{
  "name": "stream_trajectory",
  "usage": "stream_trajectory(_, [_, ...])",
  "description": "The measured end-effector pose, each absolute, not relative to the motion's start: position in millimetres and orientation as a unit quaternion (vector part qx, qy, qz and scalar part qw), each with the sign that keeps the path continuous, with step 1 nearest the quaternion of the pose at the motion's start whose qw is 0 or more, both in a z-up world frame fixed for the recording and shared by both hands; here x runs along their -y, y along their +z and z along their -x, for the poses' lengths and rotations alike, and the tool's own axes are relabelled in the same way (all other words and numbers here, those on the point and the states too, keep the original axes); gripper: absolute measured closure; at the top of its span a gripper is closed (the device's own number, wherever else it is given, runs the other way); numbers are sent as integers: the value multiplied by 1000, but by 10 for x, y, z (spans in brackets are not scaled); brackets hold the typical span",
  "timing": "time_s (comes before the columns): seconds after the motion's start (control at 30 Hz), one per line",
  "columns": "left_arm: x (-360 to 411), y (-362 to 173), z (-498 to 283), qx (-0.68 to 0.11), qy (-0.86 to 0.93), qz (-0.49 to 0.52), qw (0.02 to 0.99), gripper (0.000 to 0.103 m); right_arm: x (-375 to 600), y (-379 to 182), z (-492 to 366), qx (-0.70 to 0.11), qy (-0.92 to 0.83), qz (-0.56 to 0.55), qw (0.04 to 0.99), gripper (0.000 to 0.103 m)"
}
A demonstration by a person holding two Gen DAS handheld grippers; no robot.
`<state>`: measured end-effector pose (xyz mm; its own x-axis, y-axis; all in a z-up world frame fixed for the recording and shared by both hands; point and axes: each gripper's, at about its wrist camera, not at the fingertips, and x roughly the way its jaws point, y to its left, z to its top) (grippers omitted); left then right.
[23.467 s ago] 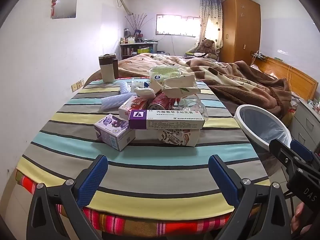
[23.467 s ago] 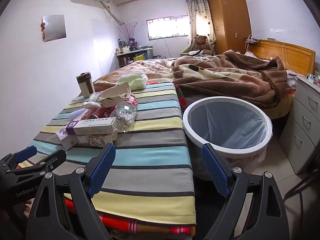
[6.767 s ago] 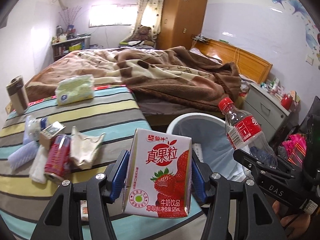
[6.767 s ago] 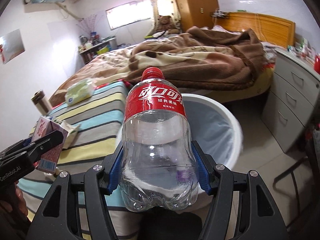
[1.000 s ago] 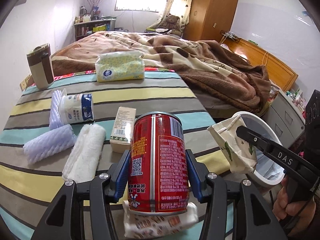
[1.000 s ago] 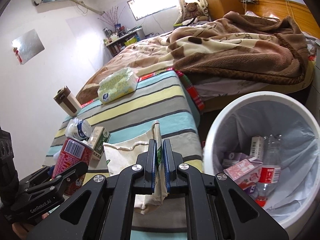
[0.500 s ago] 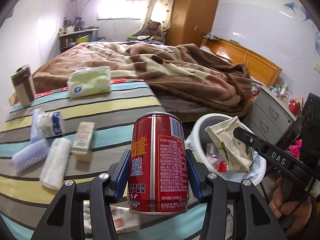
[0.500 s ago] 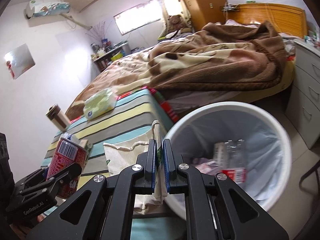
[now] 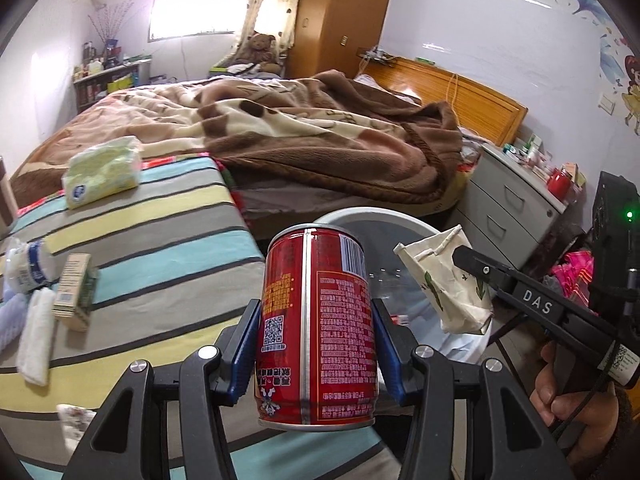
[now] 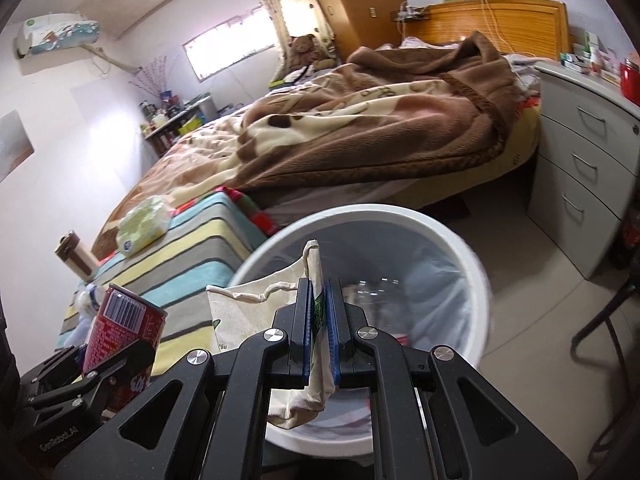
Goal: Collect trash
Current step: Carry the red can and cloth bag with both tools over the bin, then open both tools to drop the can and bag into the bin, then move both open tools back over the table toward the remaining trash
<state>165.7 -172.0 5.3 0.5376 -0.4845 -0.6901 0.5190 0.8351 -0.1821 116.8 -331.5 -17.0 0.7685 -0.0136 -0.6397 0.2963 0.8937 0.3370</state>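
Left gripper: clamped on the upright red can.
Right gripper: pinched tight on the paper bag.
Change: within 1 second both loads have swung off the table toward the bin.
Bag: now over the bin.
Can: at the rim, near side.
Meaning: both look ready to drop; 2 items fewer on the table.

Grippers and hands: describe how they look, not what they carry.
Both the left gripper and the right gripper have black angular frames with silver bolts and flat blue finger pads. The right one carries white "DAS" lettering, a cable and a green light. The hand wears a dark sleeve.
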Motion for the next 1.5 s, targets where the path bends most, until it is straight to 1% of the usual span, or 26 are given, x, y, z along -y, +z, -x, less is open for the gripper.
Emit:
stream_trajectory(0.43, [2219,-123,-1634,-404,-320,-42,856,50,3577,-315,-1113,-348,-123,-207,906,96])
stream_trajectory(0.7, [2352,-142,-1606,-397,-324,-50,857,50,3621,-343,-1075,-352,-132,-206,904,96])
stream_trajectory(0.77, [2347,-127,-1595,-393,-325,-49,859,48,3632,-350,-1073,-353,-137,-207,902,95])
stream_trajectory(0.8, [2339,-120,-1595,-393,-326,-47,858,44,3643,-357,-1078,-355,-136,-210,901,95])
stream_trajectory(0.83, [2330,-114,-1597,-393,-326,-44,859,41,3651,-364,-1085,-357,-135,-212,900,93])
stream_trajectory(0.9, [2310,-95,-1593,-392,-325,-41,860,41,3651,-373,-1081,-360,-137,-211,899,86])
stream_trajectory(0.97, [2287,-82,-1591,-390,-323,-39,861,41,3640,-372,-1070,-358,-138,-212,899,75])
stream_trajectory(1.07, [2221,-59,-1591,-389,-320,-34,863,41,3617,-360,-1054,-355,-130,-219,899,67])
stream_trajectory(1.5, [1751,88,-1492,-368,-291,-16,883,40,3365,-255,-1012,-339,-98,-215,911,66])
